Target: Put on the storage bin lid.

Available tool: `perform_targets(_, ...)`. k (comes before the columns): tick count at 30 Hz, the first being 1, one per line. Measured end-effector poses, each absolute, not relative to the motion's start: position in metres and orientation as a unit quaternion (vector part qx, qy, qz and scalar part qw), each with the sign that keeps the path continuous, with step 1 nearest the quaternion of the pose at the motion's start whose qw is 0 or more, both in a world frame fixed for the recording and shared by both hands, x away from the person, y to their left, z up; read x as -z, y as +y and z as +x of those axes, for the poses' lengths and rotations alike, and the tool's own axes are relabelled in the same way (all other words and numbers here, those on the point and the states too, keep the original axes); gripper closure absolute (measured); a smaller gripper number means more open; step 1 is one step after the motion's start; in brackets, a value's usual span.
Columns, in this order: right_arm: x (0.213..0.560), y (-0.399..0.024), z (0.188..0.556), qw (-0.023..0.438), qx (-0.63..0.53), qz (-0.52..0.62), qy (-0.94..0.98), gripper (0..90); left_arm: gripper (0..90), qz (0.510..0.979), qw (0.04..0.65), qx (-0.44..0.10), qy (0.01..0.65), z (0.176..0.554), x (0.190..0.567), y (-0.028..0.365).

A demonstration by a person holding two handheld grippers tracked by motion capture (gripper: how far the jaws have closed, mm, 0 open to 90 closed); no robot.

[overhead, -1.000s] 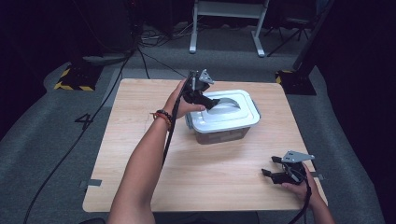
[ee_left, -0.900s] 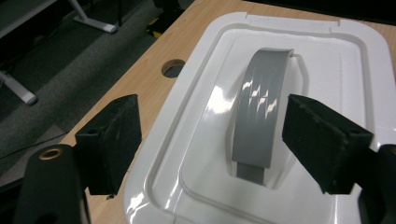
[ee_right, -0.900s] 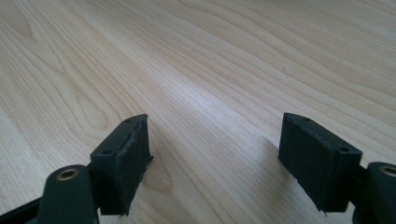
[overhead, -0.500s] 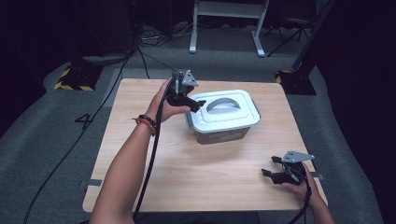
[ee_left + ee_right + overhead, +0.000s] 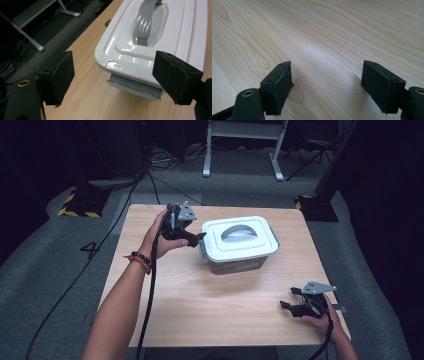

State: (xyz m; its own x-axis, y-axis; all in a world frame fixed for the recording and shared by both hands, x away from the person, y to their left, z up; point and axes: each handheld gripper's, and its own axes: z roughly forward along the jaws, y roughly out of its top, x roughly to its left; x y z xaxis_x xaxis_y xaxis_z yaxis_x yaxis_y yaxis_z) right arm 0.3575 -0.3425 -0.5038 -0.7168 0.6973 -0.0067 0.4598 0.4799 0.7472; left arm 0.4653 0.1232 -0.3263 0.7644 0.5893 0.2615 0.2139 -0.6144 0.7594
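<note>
My left gripper (image 5: pixel 192 239) sits just off the box's (image 5: pixel 239 262) near end, jaws spread wide with nothing between them. They have just been opening. Looking along them, the grey latch (image 5: pixel 135 85) hangs straight ahead, under the lid's (image 5: pixel 175 30) rim and between the two pads, close but not touched. The lid lies flat on the box with its grey handle (image 5: pixel 146 20) folded down, farther ahead of the jaws. From above, the gripper points at the box's short side, just beside it.

My right gripper (image 5: pixel 290 306) rests well apart from the box, low over the table (image 5: pixel 324 37) near its front edge, jaws also wide and bare wood between them.

My reading: the box is still shut and I cannot tell whether this latch is snapped home or loose; it looks to sit down against the wall. The latch on the far end is hidden from me. So the work on the lid is at an early point: this latch to deal with, then likely the far one, and the lid itself untouched so far.
</note>
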Motion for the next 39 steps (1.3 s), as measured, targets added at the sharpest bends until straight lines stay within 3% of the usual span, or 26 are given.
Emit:
perform_targets(17,0.504,-0.342,0.358,0.157,-0.378,0.342,0.846,25.0,18.3,0.875,0.326,-0.273,0.232,0.427,0.350,0.145)
perform_targets(39,0.504,-0.342,0.358,0.157,-0.378,0.342,0.846,25.0,17.3,0.885,0.280,-0.267,0.259,0.377,0.417,0.175)
